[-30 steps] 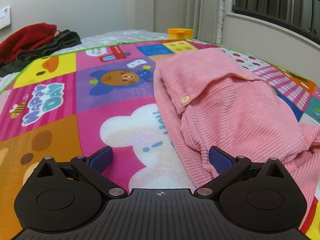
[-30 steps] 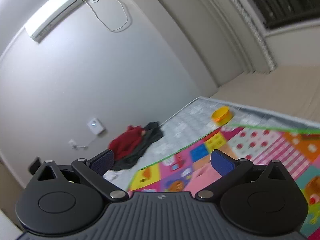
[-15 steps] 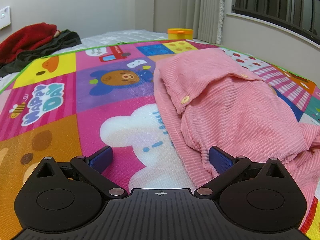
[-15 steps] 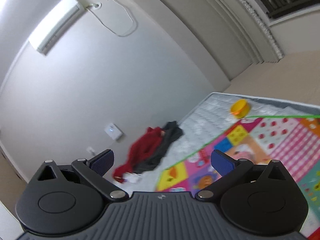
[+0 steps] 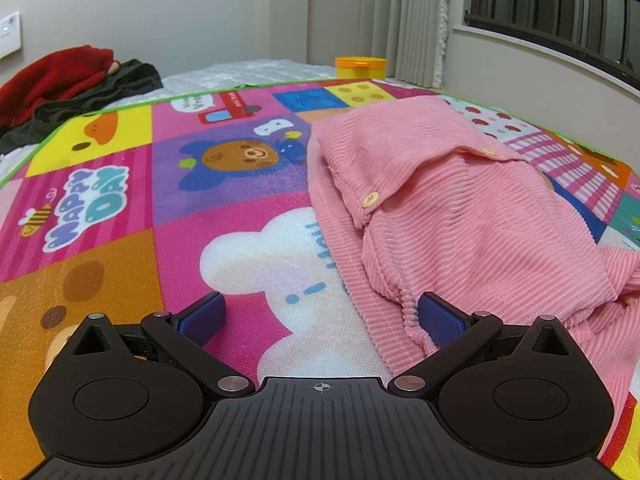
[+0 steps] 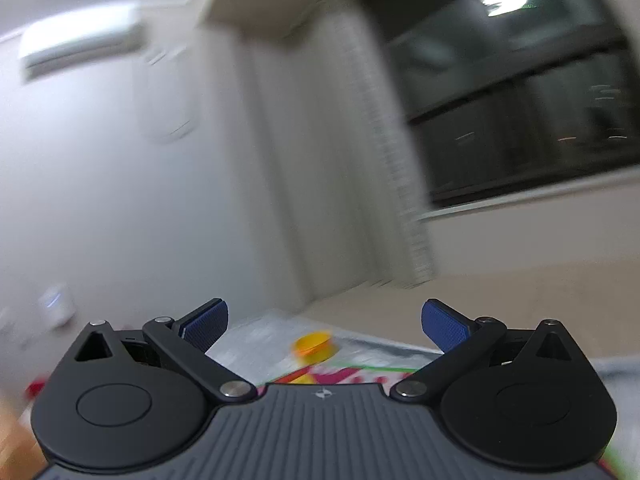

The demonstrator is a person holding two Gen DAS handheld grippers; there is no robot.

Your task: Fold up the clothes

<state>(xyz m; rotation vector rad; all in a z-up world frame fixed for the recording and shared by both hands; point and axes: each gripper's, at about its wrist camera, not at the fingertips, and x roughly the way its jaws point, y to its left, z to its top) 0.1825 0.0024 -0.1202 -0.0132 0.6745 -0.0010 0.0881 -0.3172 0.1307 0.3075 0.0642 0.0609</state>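
A pink ribbed garment (image 5: 460, 208) with pale buttons lies folded over itself on the right half of a colourful play mat (image 5: 120, 200). My left gripper (image 5: 320, 316) sits low on the mat, open, its right pad (image 5: 440, 318) against the garment's near hem, nothing held between the fingers. My right gripper (image 6: 324, 322) is open and raised in the air, pointing at the wall, curtain and window; its view is blurred and the garment is not in it.
A yellow-orange bowl (image 5: 360, 67) stands past the mat's far edge, also blurred as the bowl (image 6: 314, 346) in the right wrist view. A pile of red and dark clothes (image 5: 64, 88) lies at the far left. A wall and window ledge run along the right.
The left gripper and the garment have stayed still. The right gripper has swung upward and to the right, its view sweeping from the mat and clothes pile to the curtain and window.
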